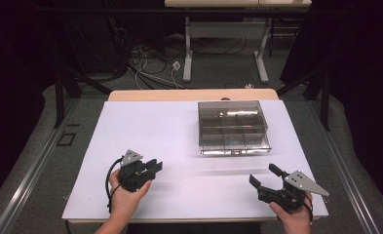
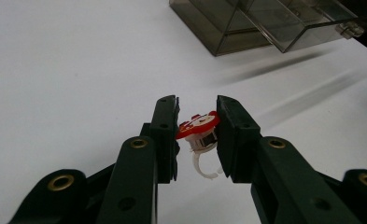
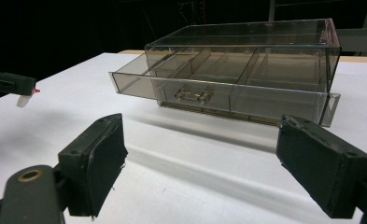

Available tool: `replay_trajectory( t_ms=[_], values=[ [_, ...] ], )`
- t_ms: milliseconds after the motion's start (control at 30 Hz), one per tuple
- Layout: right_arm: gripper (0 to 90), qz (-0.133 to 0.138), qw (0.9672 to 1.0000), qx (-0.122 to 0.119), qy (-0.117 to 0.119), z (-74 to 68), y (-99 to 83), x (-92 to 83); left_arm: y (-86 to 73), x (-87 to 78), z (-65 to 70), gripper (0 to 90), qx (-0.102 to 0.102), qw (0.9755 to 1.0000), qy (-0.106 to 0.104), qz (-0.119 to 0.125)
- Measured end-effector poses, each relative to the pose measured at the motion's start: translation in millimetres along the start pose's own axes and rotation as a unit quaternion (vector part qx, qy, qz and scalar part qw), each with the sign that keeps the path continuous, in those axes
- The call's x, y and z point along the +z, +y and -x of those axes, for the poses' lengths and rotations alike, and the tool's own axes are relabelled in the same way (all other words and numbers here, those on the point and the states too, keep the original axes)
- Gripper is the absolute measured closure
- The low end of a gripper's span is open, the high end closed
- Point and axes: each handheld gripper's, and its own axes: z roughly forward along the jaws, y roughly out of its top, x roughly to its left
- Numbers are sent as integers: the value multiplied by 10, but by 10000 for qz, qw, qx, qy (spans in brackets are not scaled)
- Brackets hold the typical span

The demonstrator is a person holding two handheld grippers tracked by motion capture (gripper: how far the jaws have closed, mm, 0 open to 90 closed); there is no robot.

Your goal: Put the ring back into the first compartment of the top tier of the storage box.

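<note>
My left gripper (image 2: 198, 135) is shut on a small toy ring (image 2: 200, 133) with a red-and-white top and a white plastic band; it hangs just above the white table. In the high view that gripper (image 1: 156, 167) sits at the front left, held in a hand. The right gripper (image 1: 263, 176) is at the front right with its jaws wide apart and nothing between them (image 3: 200, 168). A smoky clear plastic drawer box (image 1: 233, 126) stands toward the back right of the table, its drawer (image 3: 218, 91) pulled partly out and divided into compartments.
The white tabletop (image 1: 169, 131) spreads between the grippers and the box. Beyond the far edge are a desk frame (image 1: 225, 48) and loose cables (image 1: 150, 68) on the floor. Dark curtains flank both sides.
</note>
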Motion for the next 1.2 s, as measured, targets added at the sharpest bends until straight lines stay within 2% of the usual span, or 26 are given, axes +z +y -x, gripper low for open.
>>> replay_trajectory(
  t_ms=[633,1200],
  values=[
    [150,0,10000,-2,-2,0,0,1,18,-115,79,697,120,9992,-126,361],
    [150,-3,10000,-7,4,0,-1,1,32,-182,200,696,321,9979,-349,432]
  ],
)
